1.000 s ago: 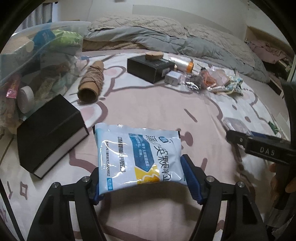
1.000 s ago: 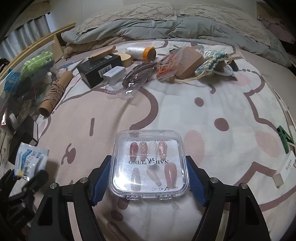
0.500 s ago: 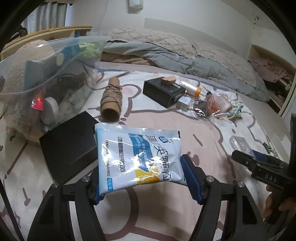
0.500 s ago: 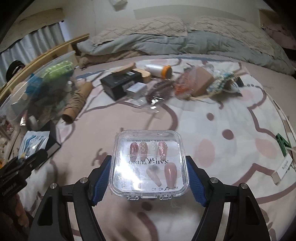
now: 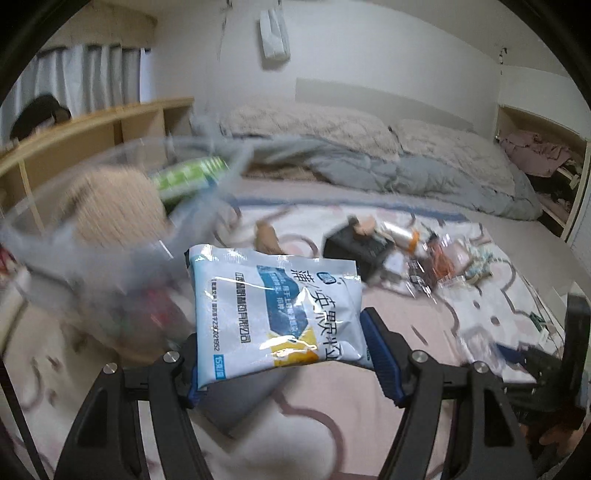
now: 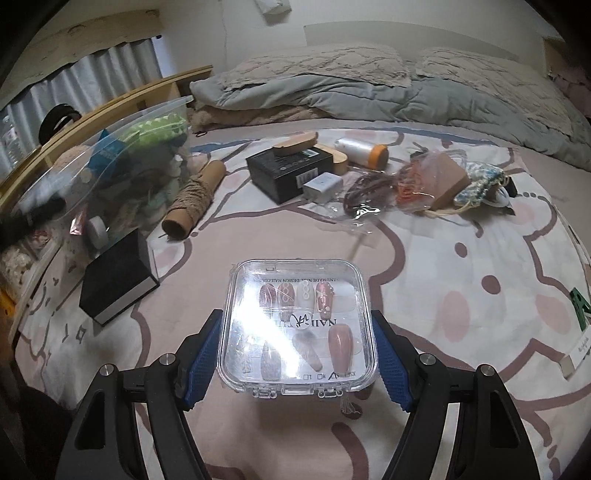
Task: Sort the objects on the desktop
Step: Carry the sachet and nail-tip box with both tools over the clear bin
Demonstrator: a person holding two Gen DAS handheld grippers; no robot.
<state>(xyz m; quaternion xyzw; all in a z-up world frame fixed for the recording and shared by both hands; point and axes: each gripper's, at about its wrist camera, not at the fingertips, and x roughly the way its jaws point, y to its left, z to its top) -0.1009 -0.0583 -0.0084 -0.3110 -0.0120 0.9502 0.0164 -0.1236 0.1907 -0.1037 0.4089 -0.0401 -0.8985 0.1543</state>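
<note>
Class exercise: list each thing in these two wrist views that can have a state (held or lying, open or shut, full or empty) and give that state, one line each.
left gripper: shut on the sachet.
sachet: sealed, held clear of the bed.
right gripper: shut on the nail case.
nail case: lid closed, held.
clear bin: open-topped, holding many items.
twine roll: lying on its side.
black box: closed, on the bed.

A home bedroom. A wide bed point(image 6: 461, 258) fills the room, covered by a pink sheet printed with cartoon shapes, with 2 quilted pillows point(image 6: 321, 62) and a rumpled grey duvet point(image 6: 369, 96) at its head. A pale wooden shelf unit point(image 5: 92, 136) runs along one side below pleated curtains point(image 5: 92, 77), an air conditioner point(image 5: 274, 35) hangs on the white wall, and clothes point(image 5: 535, 155) are heaped in a corner nook.
</note>
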